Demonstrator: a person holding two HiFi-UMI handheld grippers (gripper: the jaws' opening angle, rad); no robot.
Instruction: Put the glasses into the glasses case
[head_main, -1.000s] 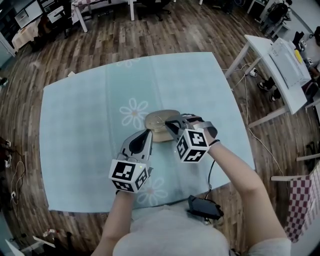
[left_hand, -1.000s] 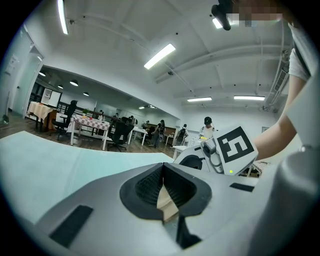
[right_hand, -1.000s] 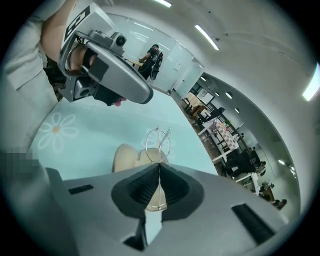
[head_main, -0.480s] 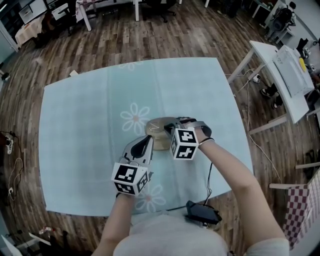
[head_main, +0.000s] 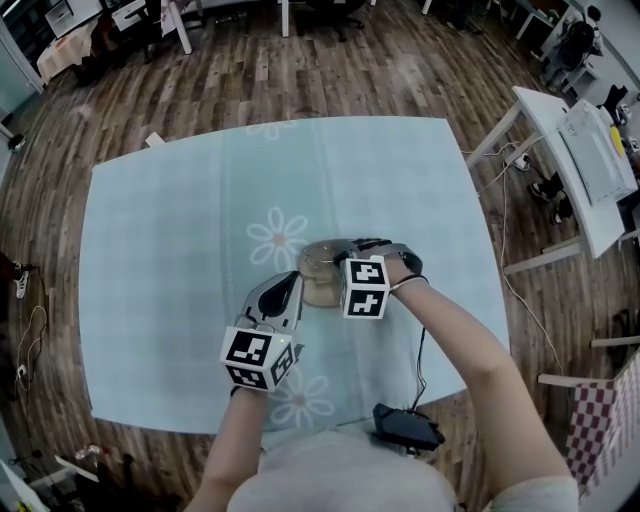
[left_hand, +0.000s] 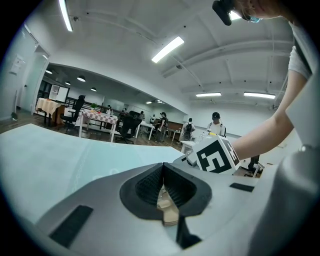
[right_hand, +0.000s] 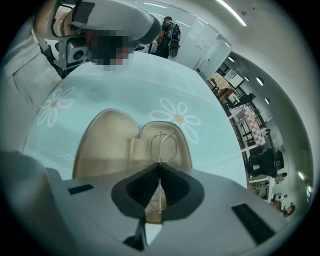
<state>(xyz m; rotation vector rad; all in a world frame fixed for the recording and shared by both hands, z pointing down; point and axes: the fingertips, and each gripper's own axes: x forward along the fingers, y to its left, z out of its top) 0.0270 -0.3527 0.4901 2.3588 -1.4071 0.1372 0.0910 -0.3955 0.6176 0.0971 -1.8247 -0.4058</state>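
**A:** Right gripper (right_hand: 159, 169): jaws clamped tight on the thin wire-framed glasses (right_hand: 161, 145). They're held edge-on, w/ one oval rim poking out past the tips.

**B:** Where's that vs. the case?

**A:** Right over it. The beige clamshell glasses case (right_hand: 107, 142) lies wide open, both halves facing up. It's on the pale blue-green tablecloth w/ white daisies (head_main: 160, 250), near the table's middle. In the right gripper view the rim hangs above the half nearer a daisy. Can't tell if the wire touches the lining.

**B:** So glasses not resting in there yet?

**A:** No, they're in the grip, gripper pointing steeply down at the case.

**B:** And the other side?

**A:** Left gripper (head_main: 292, 282) sits low, approx. level, nose at the case's left edge in the head view. Its own view shows the jaws closed, w/ a beige bit of the case in the slit btw. them. Looks nipped on that edge. The two grippers are close together, one each side of the case.
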